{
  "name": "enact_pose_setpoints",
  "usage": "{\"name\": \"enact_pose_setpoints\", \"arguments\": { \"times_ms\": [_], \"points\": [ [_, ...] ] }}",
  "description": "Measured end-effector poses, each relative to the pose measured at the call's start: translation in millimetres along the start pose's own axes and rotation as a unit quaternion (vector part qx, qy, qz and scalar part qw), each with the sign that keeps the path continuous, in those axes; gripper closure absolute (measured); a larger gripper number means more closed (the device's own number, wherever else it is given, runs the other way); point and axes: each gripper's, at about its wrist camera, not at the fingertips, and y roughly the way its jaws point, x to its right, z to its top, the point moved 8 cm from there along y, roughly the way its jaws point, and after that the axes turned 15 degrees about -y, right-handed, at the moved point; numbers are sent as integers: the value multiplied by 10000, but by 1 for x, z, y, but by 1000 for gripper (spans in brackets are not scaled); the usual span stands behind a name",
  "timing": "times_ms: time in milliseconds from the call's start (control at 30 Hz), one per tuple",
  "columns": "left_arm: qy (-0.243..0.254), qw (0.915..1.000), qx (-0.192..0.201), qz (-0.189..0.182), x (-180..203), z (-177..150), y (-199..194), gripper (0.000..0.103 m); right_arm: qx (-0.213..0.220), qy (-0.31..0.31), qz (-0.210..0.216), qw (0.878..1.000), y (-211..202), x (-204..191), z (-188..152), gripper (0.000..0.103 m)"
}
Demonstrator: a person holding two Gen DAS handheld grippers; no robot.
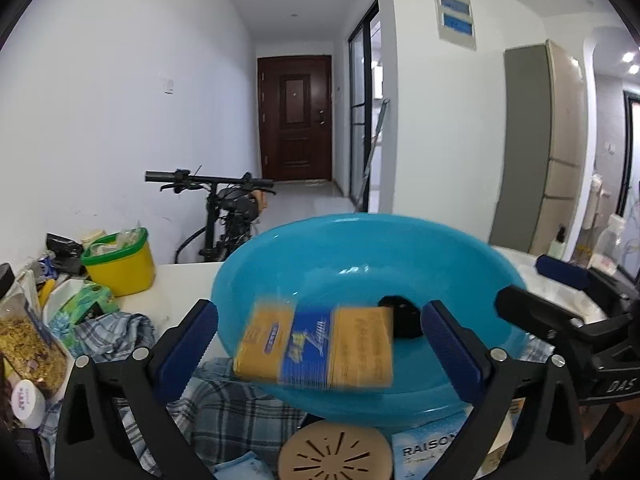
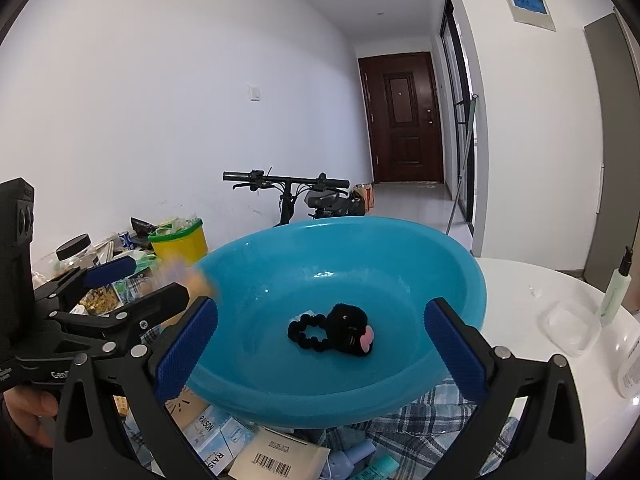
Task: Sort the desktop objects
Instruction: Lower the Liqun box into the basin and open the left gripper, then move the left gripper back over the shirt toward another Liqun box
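A blue plastic basin stands on the cluttered white table. In the left wrist view a yellow and blue packet, blurred, is between the fingers of my left gripper, over the basin's near rim. The jaws stand wide and do not touch it. In the right wrist view the left gripper is at the basin's left edge, with an orange blur beside it. A black plush hair tie with a pink spot lies in the basin. My right gripper is open and empty in front of the basin.
A yellow tub with a green rim and a jar of dried flowers stand left. A plaid cloth, tissue packs and boxes lie under the basin's front. A clear lidded container and a bottle stand right.
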Motion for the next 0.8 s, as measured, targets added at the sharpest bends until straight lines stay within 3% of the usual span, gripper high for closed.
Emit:
{"name": "enact_pose_setpoints", "arguments": {
  "times_ms": [567,800],
  "points": [
    [-288,9995,-111,-84,-13,2,-2,0,-53,-49,12,10000,-1,-3,-2,0],
    [-84,9998,-185,-78,-5,-3,-4,0,-64,7,35,10000,0,-2,-3,0]
  ]
}}
